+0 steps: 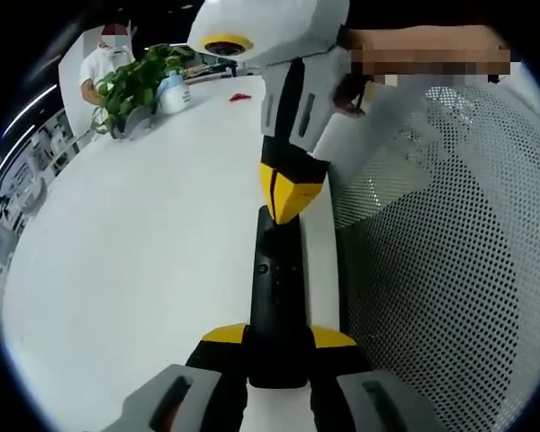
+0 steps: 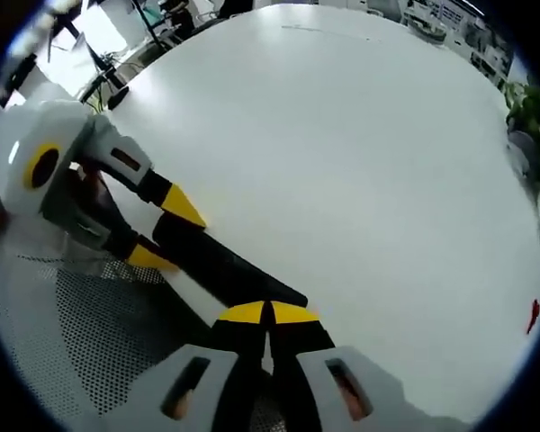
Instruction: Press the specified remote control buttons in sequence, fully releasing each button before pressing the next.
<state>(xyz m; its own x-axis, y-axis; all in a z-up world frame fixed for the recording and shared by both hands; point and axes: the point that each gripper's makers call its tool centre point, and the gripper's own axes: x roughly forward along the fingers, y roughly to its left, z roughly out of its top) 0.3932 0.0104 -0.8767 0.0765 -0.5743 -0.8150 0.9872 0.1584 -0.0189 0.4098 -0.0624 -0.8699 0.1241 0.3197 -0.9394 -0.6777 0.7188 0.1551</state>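
Between left gripper jaws: remote (right gripper closed).

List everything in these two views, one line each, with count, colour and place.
remote control: one, black, lying on the table edge, gripped at its near end by the left tongs.
table: one, white, broad surface.
perforated panel: one, white with dark holes, beside the table edge.
potted plant: one, green, far end of table.
bottle: one, white with blue label, beside the plant.
small red object: one, red, far on the table.
person: one, in white, behind the plant.
left tongs: yellow-tipped, shut on the remote.
right tongs: yellow-tipped, closed tips on the remote's far end.
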